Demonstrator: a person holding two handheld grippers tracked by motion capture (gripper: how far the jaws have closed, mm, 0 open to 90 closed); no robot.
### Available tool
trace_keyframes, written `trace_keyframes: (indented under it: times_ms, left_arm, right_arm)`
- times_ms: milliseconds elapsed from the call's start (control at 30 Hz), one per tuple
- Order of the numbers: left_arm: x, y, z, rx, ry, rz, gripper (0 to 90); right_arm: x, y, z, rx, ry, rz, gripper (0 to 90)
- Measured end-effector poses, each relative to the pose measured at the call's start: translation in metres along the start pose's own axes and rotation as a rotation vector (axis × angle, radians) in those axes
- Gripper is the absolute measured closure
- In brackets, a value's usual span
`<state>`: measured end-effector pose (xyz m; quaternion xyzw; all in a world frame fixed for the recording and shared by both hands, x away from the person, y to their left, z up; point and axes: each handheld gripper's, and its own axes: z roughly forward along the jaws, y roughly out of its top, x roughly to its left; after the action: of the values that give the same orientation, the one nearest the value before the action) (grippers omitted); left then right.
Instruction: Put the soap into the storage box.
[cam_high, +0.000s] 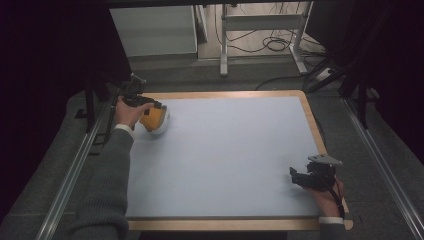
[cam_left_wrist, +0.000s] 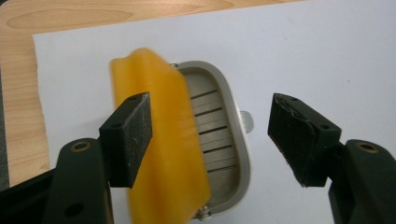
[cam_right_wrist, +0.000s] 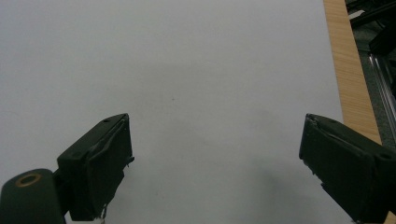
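The left gripper (cam_left_wrist: 210, 140) stands open over a yellow sponge (cam_left_wrist: 163, 140) on a grey slotted tray (cam_left_wrist: 224, 135), gripping neither. The right gripper (cam_right_wrist: 215, 172) gapes wide over the white mat (cam_right_wrist: 187, 70), holding nothing. No writing is legible.

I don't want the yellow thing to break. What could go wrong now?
1. The left gripper has its fingers open around the sponge and the grey holder. The sponge leans against one finger, so it might tip or slide when that finger pulls away.
2. The holder sits near the mat's corner, so a bump could push it off the mat.
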<state>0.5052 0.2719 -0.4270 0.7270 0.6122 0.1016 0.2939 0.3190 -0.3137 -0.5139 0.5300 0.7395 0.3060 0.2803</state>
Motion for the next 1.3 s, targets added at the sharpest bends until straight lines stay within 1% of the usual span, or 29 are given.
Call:
trace_keyframes:
  times_ms: [100, 167, 200, 233, 300, 333, 433, 467, 500, 533, 567, 667, 700, 867, 900, 933, 967, 1067, 1167, 1300]
  left_arm:
    - [-0.001, -0.002, -0.005, -0.001, 0.0, 0.019, 31.2]
    - [-0.003, -0.004, -0.009, -0.006, -0.012, 0.035, 30.9]
    - [-0.004, -0.006, -0.01, -0.013, -0.022, 0.034, 31.0]
    - [-0.005, -0.009, -0.013, -0.021, -0.043, 0.041, 31.0]
    - [-0.007, -0.016, -0.017, -0.034, -0.07, 0.052, 31.0]
    - [-0.008, -0.018, -0.018, -0.038, -0.074, 0.067, 30.6]
    - [-0.015, -0.032, -0.027, -0.071, -0.109, 0.107, 30.2]
    - [-0.017, -0.035, -0.029, -0.075, -0.116, 0.12, 29.6]
    - [-0.021, -0.041, -0.032, -0.077, -0.129, 0.146, 29.1]
    - [-0.023, -0.045, -0.034, -0.079, -0.134, 0.161, 28.4]
    - [-0.027, -0.053, -0.036, -0.088, -0.142, 0.182, 28.0]
    - [-0.035, -0.071, -0.039, -0.105, -0.167, 0.22, 26.7]
    - [-0.038, -0.081, -0.039, -0.113, -0.179, 0.236, 26.2]
    - [-0.05, -0.112, -0.036, -0.125, -0.211, 0.271, 24.9]
    - [-0.053, -0.121, -0.035, -0.132, -0.218, 0.282, 24.6]
    - [-0.057, -0.129, -0.033, -0.131, -0.233, 0.29, 24.6]
    - [-0.058, -0.134, -0.032, -0.129, -0.239, 0.298, 23.9]
    - [-0.064, -0.152, -0.028, -0.124, -0.25, 0.311, 22.9]
    - [-0.067, -0.172, -0.023, -0.127, -0.267, 0.304, 22.4]
    - [-0.067, -0.189, -0.016, -0.119, -0.271, 0.294, 21.9]
  right_arm:
    - [0.0, 0.0, 0.0, -0.001, -0.002, -0.001, 9.6]
    - [0.0, 0.0, -0.001, -0.002, -0.001, 0.0, 9.6]
    - [0.0, 0.0, 0.0, -0.002, -0.001, 0.0, 9.6]
    - [0.0, 0.0, 0.0, -0.001, -0.001, -0.001, 9.6]
    - [0.0, 0.0, 0.0, 0.0, -0.001, 0.0, 9.6]
    - [0.0, 0.0, -0.001, -0.002, -0.001, -0.002, 9.6]
    - [0.001, 0.001, -0.001, -0.007, 0.002, -0.005, 9.6]
    - [0.002, 0.001, -0.001, -0.005, 0.002, -0.006, 9.6]
    - [0.002, 0.001, -0.001, -0.007, 0.001, -0.004, 9.6]
    - [0.002, 0.001, -0.001, -0.007, 0.001, -0.004, 9.6]
    - [0.003, 0.001, -0.001, -0.006, 0.001, -0.005, 9.6]
    - [0.003, 0.002, -0.001, -0.007, 0.0, -0.008, 9.6]
    - [0.003, 0.002, -0.001, -0.008, 0.0, -0.01, 9.6]
    - [0.005, 0.003, -0.001, -0.01, 0.004, -0.011, 9.6]
    - [0.005, 0.003, -0.001, -0.011, 0.004, -0.014, 9.6]
    - [0.005, 0.003, -0.001, -0.009, 0.004, -0.015, 9.6]
    - [0.005, 0.003, -0.001, -0.011, 0.005, -0.016, 9.6]
    - [0.005, 0.003, -0.001, -0.01, 0.003, -0.015, 9.6]
    - [0.005, 0.003, -0.001, -0.013, 0.005, -0.017, 9.6]
    - [0.005, 0.003, -0.001, -0.015, 0.005, -0.018, 9.6]
